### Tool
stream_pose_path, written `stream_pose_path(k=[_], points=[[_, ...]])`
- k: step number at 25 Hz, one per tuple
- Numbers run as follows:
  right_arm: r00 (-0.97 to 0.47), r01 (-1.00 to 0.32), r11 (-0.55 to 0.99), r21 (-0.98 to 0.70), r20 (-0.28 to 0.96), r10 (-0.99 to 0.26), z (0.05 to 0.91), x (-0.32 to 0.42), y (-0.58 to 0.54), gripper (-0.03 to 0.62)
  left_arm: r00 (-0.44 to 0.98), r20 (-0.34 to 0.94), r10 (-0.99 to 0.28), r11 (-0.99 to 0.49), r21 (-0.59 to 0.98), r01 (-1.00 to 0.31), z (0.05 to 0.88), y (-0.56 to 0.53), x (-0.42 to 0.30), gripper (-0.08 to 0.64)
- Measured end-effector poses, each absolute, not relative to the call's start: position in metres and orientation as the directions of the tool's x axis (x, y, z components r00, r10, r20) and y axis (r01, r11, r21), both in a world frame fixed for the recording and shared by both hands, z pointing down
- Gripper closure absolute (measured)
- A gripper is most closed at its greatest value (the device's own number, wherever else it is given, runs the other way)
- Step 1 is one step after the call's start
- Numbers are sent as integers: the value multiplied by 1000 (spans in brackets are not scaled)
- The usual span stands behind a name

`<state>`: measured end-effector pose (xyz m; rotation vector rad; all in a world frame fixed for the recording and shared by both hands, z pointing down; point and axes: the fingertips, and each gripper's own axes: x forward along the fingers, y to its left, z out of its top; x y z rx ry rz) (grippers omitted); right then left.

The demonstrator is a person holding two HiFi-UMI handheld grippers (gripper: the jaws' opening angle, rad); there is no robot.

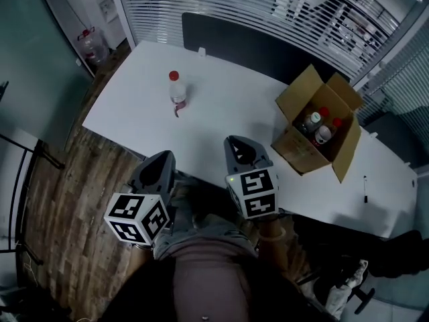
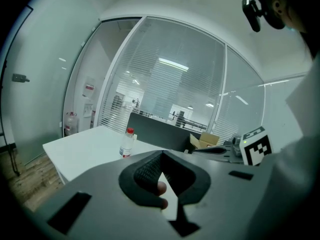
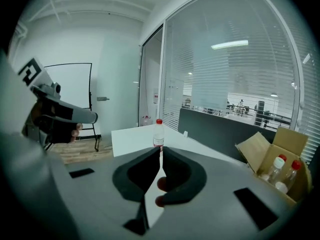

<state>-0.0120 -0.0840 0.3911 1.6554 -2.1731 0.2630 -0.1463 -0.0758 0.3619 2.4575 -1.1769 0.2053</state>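
Item 1, left gripper point(image 1: 163, 158): hovering at the near edge of the white table point(image 1: 228, 106), its jaws pressing together at the tips and gripping nothing.

Item 2, right gripper point(image 1: 236, 141): hovering over the same table edge just beside the left one, its jaws likewise closing on each other and carrying nothing.

Item 3, clear bottle point(image 1: 176, 89) with a red cap: standing upright on the table, well apart from both grippers and lying straight ahead in the right gripper view point(image 3: 158, 133).

Item 4, open cardboard box point(image 1: 305, 149): sitting at the table's right, holding several capped bottles point(image 1: 315, 123), its flaps standing open.
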Motion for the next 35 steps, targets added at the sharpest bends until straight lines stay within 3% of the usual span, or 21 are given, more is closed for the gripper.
stream_pose_path(k=[15,35], points=[[-201,-964,252,86,388,-900,389,16,-46,557,667,280,-691,-602,287,-745,358,-48,-118,552],[99,-994,-79,70,373,-923,390,129,17,557,851,296,-433,-816,273,-510,359,-27,1,552]])
